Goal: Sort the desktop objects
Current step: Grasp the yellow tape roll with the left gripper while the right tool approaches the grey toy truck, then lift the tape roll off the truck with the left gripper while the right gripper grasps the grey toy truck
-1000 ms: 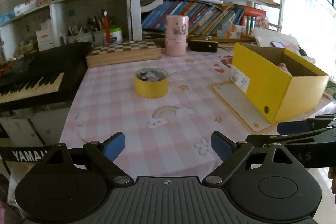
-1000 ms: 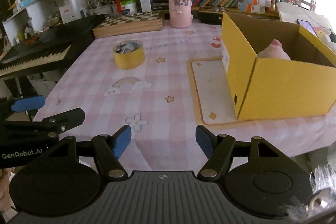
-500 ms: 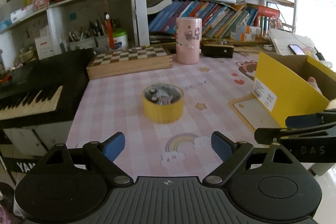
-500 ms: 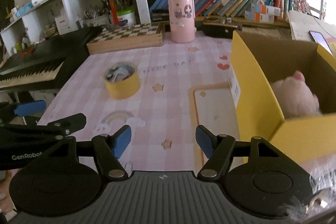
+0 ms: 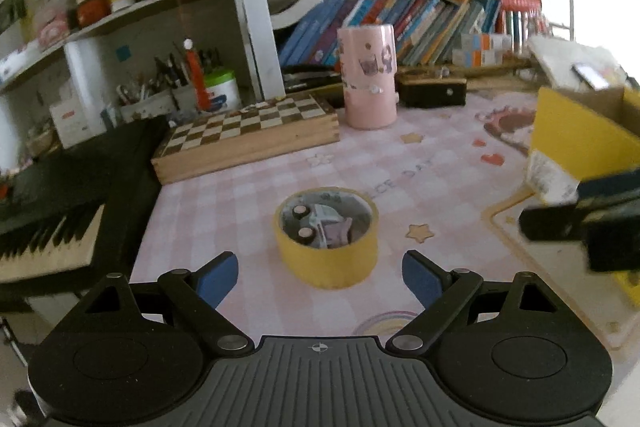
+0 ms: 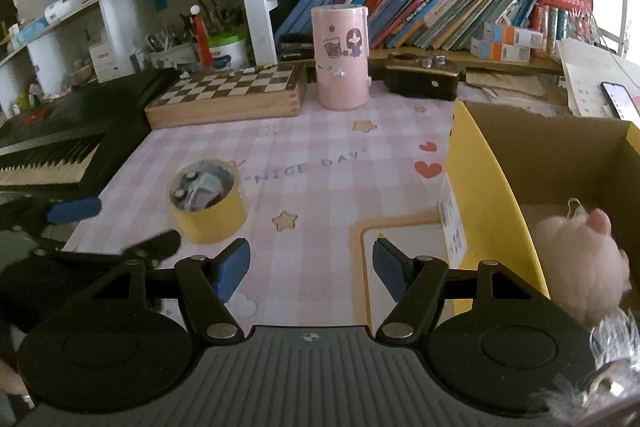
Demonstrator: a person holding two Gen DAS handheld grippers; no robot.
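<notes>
A roll of yellow tape (image 5: 327, 255) lies flat on the pink checked tablecloth (image 5: 248, 195), with a small toy car (image 5: 320, 225) lying inside its ring. My left gripper (image 5: 320, 277) is open, its blue pads on either side of the roll and just short of it. In the right wrist view the same roll (image 6: 208, 213) sits to the left of my right gripper (image 6: 311, 273), which is open with nothing between its fingers. A yellow cardboard box (image 6: 490, 187) stands open at the right with a pink plush toy (image 6: 580, 263) inside.
A pink cylinder (image 6: 341, 57) and a wooden chessboard box (image 6: 228, 97) stand at the back of the table. A black keyboard (image 6: 52, 147) runs along the left edge. Shelves of books (image 6: 440, 11) and pens rise behind. A phone (image 6: 618, 101) lies on papers at far right.
Both grippers have moved forward over the table. The tape roll now sits close between the left fingers, and the yellow box has slid further right in both views. Jaw openings are unchanged.
</notes>
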